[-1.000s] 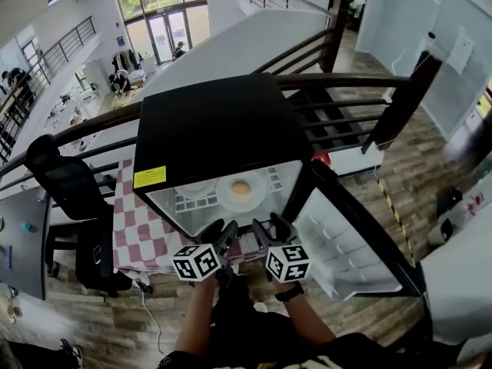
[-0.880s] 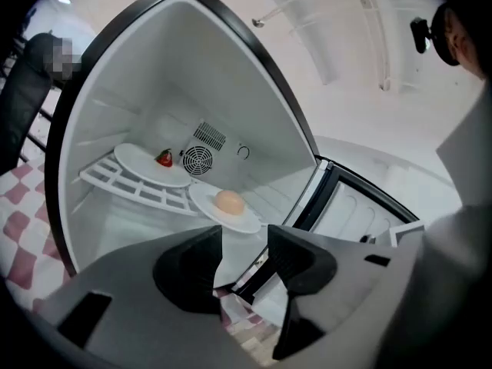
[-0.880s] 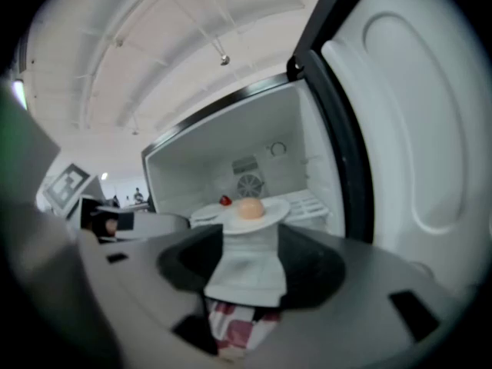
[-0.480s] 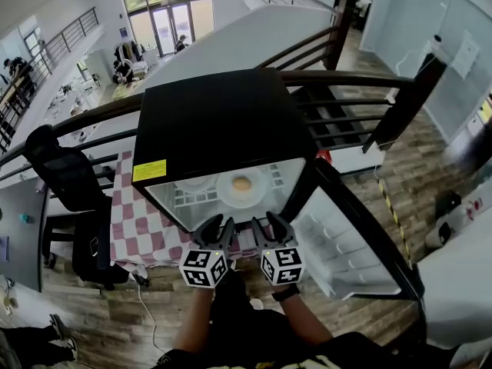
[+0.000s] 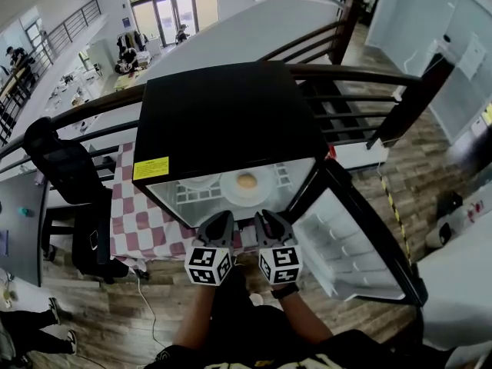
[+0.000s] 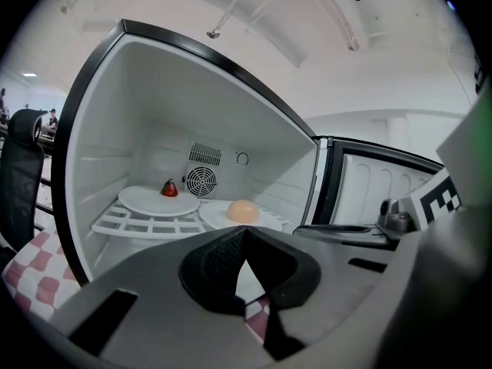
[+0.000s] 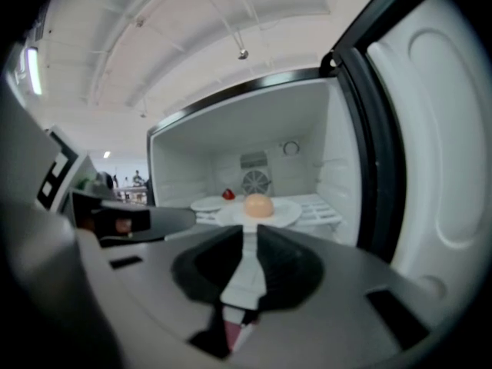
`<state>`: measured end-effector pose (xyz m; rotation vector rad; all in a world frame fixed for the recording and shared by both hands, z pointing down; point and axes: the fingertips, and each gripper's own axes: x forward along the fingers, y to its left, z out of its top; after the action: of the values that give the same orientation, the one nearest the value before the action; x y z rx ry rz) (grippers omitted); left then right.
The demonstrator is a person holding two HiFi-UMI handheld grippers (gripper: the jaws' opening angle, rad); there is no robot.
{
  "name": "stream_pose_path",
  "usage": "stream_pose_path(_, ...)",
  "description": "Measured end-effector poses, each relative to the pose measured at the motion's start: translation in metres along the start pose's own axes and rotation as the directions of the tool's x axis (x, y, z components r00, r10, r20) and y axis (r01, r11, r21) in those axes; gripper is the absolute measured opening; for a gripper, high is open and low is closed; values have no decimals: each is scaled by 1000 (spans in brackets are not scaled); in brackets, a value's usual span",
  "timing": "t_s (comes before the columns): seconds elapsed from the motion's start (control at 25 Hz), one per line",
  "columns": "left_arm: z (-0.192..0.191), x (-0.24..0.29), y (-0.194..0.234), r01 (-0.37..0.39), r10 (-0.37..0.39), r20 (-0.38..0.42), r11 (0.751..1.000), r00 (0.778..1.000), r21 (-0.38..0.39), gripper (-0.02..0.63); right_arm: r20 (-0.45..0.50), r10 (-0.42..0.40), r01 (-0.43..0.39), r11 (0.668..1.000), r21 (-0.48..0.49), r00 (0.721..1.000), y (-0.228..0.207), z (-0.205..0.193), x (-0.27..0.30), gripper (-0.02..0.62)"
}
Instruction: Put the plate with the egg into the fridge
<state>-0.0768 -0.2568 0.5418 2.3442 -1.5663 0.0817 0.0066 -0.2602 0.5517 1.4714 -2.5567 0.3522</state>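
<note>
Wood-plank mezzanine floor [image 5: 115, 314] behind a dark railing [image 5: 346, 75], seen steeply from above. At centre frame, black mini fridge [image 5: 223, 121] on a red-and-white checked cloth [image 5: 138, 221], door [image 5: 346, 241] swung wide toward lower right. Black office chair [image 5: 65, 175] at left edge.

Inside, on the white wire shelf [image 6: 123, 225]: round white plate [image 5: 265, 191] carrying one pale tan egg [image 5: 247, 181] at its middle, on the right half of the shelf. Just beside it to the left, second plate [image 6: 150, 201], also white, with a small red item [image 6: 169, 188] too small to name. Round fan grille [image 6: 201, 181] on the back wall.

Below the fridge opening, at lower centre, both tools side by side and clear of the shelf. Left hand-held gripper [image 5: 219, 220]: jaws fully together, nothing between. Right hand-held gripper [image 5: 270, 217]: jaws closing, slim gap left, nothing between.

Against a second ago: jaws of both then spread wide, now drawn in. Plate and egg in the same spot on the shelf, door equally open.
</note>
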Motion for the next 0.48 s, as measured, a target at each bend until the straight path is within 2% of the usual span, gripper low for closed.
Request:
stream_pose_path(0.16,-9,10,3,11,-11,-42,1000,999,-8,20,-2,-5,5,1000,-4,1000,0,-1,9,43)
stream_pose_path(0.48,-12,23,9,11,-8,-88,1000,996,30,20,-25,-23,23,1000,-8,999,2,-7,23,34)
